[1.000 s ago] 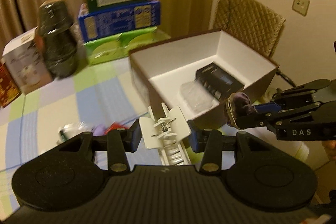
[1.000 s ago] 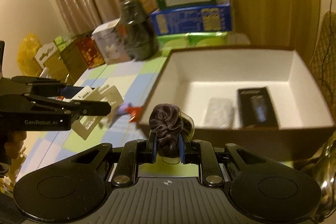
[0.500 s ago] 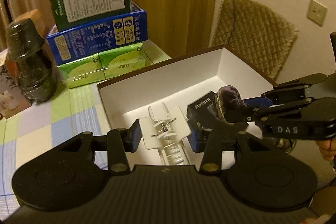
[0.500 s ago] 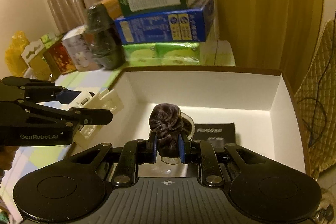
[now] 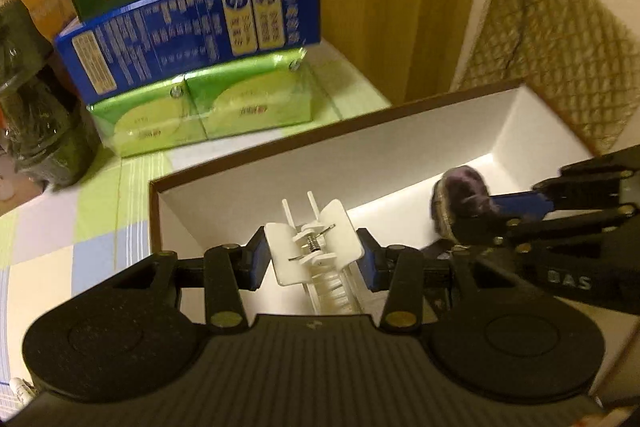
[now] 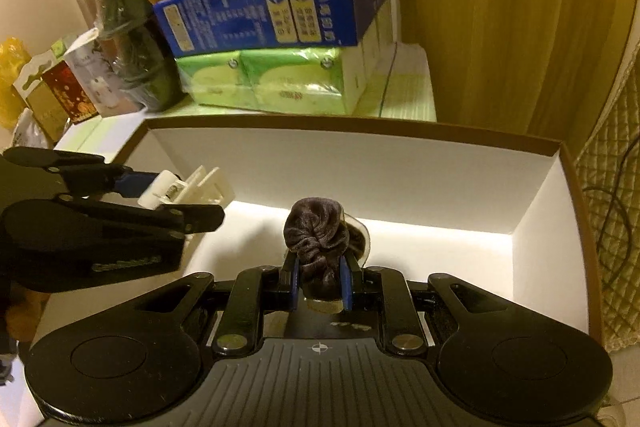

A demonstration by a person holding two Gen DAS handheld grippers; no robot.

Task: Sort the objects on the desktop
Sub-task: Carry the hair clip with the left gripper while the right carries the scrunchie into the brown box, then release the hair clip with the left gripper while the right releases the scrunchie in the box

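While both loads are hanging above the white floor of the open box (image 6: pixel 400 179), the left gripper (image 5: pixel 314 259) is clamping a white hair claw (image 5: pixel 314 247) between its jaws near the box's left wall, and the right gripper (image 6: pixel 318 283) is pinching a dark velvet scrunchie (image 6: pixel 316 239) over the box's middle. To do this drop well, I judge each should be lowering close to the box floor, keeping apart from the other, and opening only when inside the box walls.
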